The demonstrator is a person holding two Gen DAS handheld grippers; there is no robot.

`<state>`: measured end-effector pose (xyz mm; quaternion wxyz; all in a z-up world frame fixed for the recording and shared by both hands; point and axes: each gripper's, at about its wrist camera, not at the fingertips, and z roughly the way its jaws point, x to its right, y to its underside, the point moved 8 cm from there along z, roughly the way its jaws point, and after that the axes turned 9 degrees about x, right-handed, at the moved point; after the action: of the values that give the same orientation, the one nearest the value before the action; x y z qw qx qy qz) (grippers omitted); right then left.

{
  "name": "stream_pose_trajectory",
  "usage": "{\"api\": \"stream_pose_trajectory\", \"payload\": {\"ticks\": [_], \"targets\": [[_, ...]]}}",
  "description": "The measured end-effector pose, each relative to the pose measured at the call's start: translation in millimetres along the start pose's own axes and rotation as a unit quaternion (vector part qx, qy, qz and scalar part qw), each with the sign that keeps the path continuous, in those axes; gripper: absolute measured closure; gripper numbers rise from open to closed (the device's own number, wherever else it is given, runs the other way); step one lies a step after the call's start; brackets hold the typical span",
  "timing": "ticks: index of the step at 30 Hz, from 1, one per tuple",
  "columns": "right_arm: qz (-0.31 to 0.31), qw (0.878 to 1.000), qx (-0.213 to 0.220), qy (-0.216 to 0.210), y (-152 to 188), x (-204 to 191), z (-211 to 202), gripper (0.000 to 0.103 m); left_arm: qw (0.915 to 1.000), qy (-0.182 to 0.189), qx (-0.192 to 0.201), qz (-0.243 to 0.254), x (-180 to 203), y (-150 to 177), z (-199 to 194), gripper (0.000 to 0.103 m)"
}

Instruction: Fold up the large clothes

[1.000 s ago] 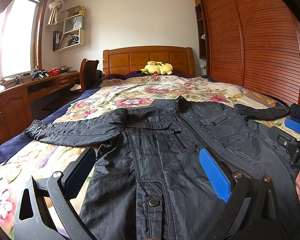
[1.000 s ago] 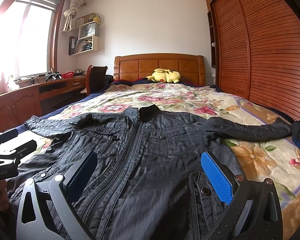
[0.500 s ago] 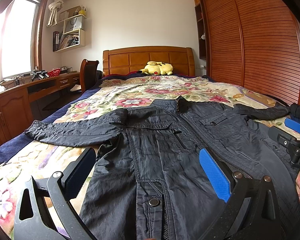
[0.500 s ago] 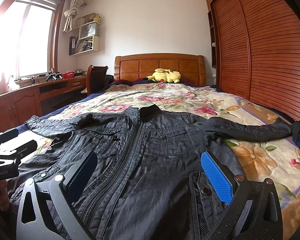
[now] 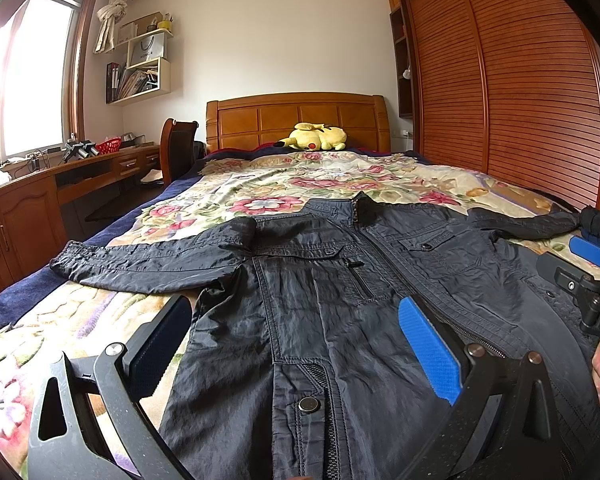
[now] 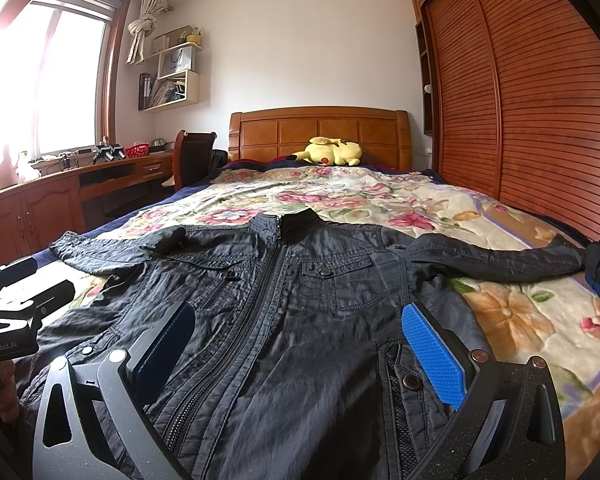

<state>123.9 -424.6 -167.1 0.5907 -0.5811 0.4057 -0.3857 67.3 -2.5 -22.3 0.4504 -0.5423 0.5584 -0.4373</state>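
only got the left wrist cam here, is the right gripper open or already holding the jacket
observer: open. The right wrist view shows the right gripper with jaws wide apart over the jacket, gripping nothing.
operator: whats by its blue pad
observer: a hem pocket with a snap button, just inside that pad.
operator: anything beside the jacket on that side
observer: only floral bedspread, between the jacket's side and the outstretched sleeve.
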Motion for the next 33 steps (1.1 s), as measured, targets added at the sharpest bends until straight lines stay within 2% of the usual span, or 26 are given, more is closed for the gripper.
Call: {"api": "stream_pose_trajectory", "payload": {"ticks": [27, 33], "targets": [[-0.005, 1.000, 0.001, 0.000, -5.9, -6.2, -1.8, 0.000, 0.9998, 0.013, -0.010, 0.003, -3.8, -10.4, -2.6, 0.000], [-0.011, 1.000, -0.011, -0.025, -15.2, -21.0, -0.3, 0.000, 0.9993, 0.021, -0.029, 0.005, -13.7, -20.7, 0.0, 0.000]]}}
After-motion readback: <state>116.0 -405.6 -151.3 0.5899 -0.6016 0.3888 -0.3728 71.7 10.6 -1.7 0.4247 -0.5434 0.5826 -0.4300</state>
